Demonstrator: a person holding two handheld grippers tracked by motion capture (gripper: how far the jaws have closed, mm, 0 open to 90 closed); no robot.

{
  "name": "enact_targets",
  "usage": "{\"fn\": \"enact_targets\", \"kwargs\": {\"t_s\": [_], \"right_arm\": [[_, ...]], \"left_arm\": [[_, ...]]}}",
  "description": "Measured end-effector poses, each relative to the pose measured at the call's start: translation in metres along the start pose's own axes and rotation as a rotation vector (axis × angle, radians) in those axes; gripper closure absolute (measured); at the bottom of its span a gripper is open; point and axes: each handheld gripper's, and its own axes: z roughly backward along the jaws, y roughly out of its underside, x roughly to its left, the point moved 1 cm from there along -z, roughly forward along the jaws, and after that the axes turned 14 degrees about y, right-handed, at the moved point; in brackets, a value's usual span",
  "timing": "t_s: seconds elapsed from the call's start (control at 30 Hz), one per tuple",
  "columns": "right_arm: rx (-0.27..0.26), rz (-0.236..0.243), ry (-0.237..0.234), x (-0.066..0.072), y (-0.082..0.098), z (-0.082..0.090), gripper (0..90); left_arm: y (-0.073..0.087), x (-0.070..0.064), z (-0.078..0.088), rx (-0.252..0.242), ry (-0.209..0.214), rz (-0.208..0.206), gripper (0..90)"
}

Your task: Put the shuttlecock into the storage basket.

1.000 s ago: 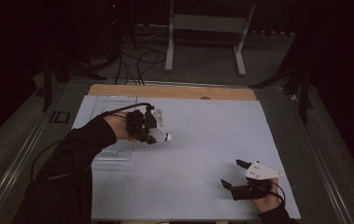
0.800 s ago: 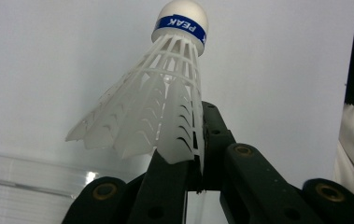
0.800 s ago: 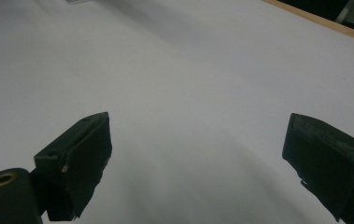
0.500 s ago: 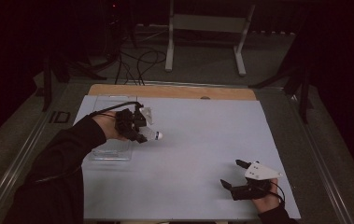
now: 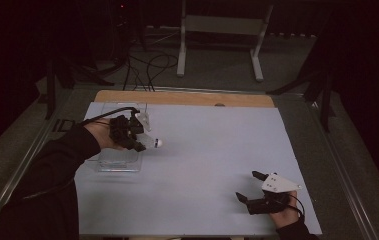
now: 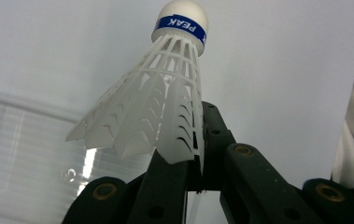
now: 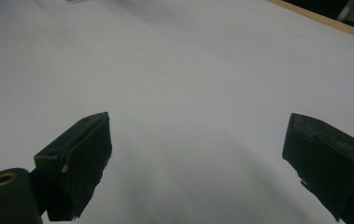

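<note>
over the left tabletop (image 5: 202, 150), left hand-held gripper (image 5: 138, 141) is pinching shuttlecock (image 6: 158, 109) by its skirt, cork pointing out, above clear tray (image 5: 119, 161); right hand-held gripper (image 5: 250, 189) is resting wide, holding nothing, near right.

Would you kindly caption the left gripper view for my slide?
Left tongs shut on a white plastic shuttlecock's skirt, cork pointing away.

The shuttlecock (image 6: 158, 100) had a white, slightly glossy plastic lattice skirt and a smooth matt cap. The tongs (image 6: 198, 154) were matt black plastic with brass-coloured rivets. The surface (image 5: 217, 150) looked smooth, matt pale sheet, edged in wood. The box (image 5: 119, 159) was clear, glossy plastic.
</note>
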Motion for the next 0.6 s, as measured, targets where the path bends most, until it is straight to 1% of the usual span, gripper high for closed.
{"fn": "enact_targets", "kwargs": {"t_s": [0.17, 0.23, 0.27, 0.4, 0.43, 0.5, 0.6], "right_arm": [[-0.002, -0.001, 0.002, 0.000, -0.001, 0.001, 8.1], [-0.003, -0.002, 0.001, 0.000, -0.001, 0.001, 8.0], [-0.003, 0.000, 0.002, 0.000, -0.001, 0.001, 8.0], [-0.002, -0.002, 0.000, 0.000, -0.001, 0.001, 8.0], [-0.006, -0.001, 0.000, 0.000, -0.001, 0.001, 8.0], [-0.008, -0.003, 0.000, 0.000, -0.002, 0.001, 8.0], [-0.007, -0.003, 0.002, 0.000, -0.002, 0.002, 8.1]], "left_arm": [[0.008, 0.002, 0.003, 0.001, -0.010, 0.024, 90.0], [0.010, 0.002, 0.006, 0.004, -0.011, 0.022, 90.0], [0.011, 0.002, 0.007, 0.001, -0.013, 0.031, 90.0], [0.017, 0.003, 0.010, 0.005, -0.017, 0.041, 90.0], [0.018, 0.003, 0.011, -0.001, -0.021, 0.048, 90.0], [0.022, 0.003, 0.012, 0.000, -0.018, 0.057, 90.0], [0.026, 0.004, 0.014, 0.002, -0.024, 0.069, 90.0]]}}
